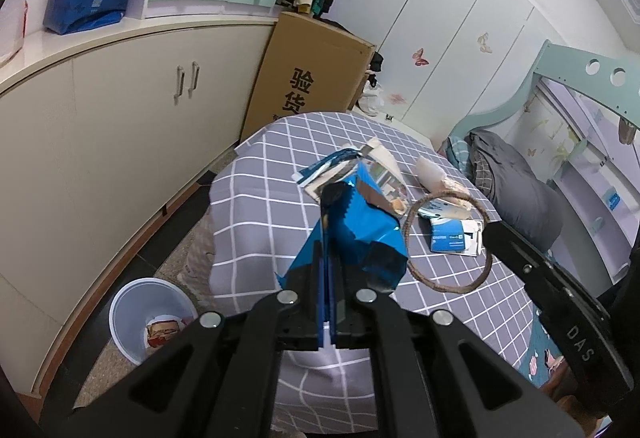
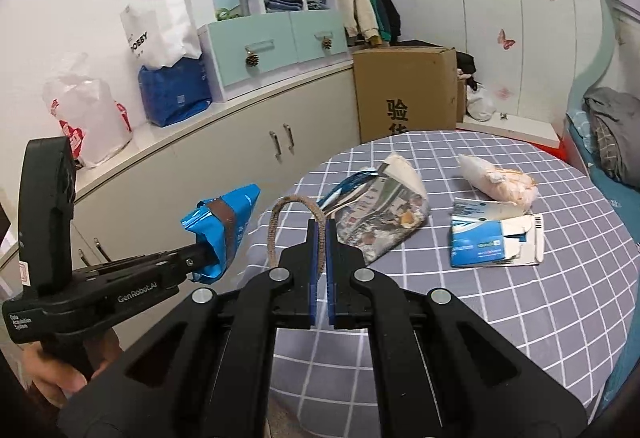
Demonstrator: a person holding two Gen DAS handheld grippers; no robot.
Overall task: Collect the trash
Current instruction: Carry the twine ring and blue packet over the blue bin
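Two grippers work: our left gripper (image 1: pixel 327 238) clenches a blue wrapper (image 1: pixel 362 222) above the checked surface (image 1: pixel 256 174); our right gripper (image 2: pixel 320 234) pinches a brown ring (image 2: pixel 280 216).

Around the bench (image 1: pixel 256 198), open floor lies on its cabinet side, where only the white bin (image 1: pixel 150 318) stands. On the bench, the near half is bare cloth; farther in, newspaper (image 2: pixel 384 210), a flattened blue carton (image 2: pixel 492 242) and a pale bag (image 2: pixel 496 180) crowd the way. The cardboard box (image 2: pixel 404 94) blocks the far edge.
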